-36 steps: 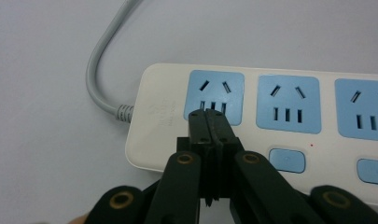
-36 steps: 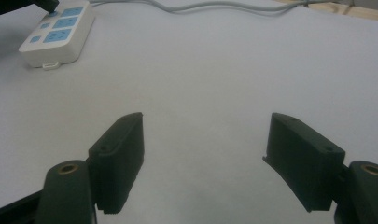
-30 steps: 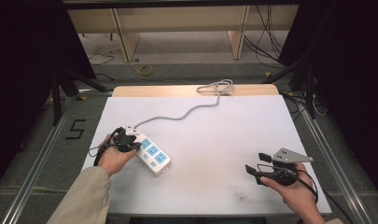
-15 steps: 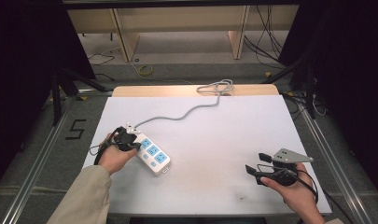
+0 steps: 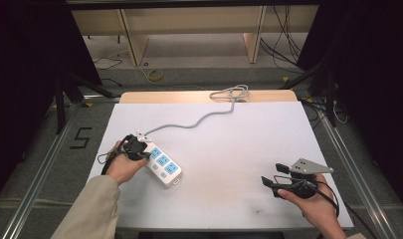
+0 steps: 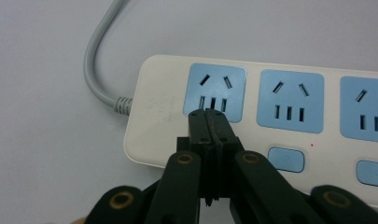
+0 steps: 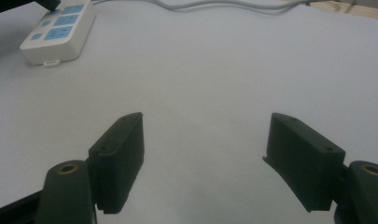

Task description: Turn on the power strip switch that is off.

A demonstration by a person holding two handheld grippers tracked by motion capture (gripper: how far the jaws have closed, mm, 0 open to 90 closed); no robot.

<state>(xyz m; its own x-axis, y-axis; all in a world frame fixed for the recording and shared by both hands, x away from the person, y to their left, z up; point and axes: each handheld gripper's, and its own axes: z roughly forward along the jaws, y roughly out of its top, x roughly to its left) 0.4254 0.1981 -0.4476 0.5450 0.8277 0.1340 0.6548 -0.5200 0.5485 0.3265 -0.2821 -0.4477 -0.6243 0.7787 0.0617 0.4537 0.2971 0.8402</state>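
Note:
A white power strip [image 5: 161, 166] with three blue socket panels lies on the left of the white table; its grey cable [image 5: 199, 119] runs to the far edge. My left gripper [image 5: 139, 151] is shut with nothing between its jaws, and its tips rest on the strip's cable end. In the left gripper view the closed tips [image 6: 209, 116] sit just below the first blue socket [image 6: 215, 93] of the power strip [image 6: 154, 107]. My right gripper [image 5: 271, 177] stands open near the front right of the table, nothing between its jaws [image 7: 205, 149]. The power strip [image 7: 58, 32] lies far off at the upper left there.
The table [image 5: 249, 144] is a white board with a wooden strip along its far edge. The cable coils [image 5: 231, 92] at the back edge. Metal rails run along both sides of the table, and dark curtains flank it.

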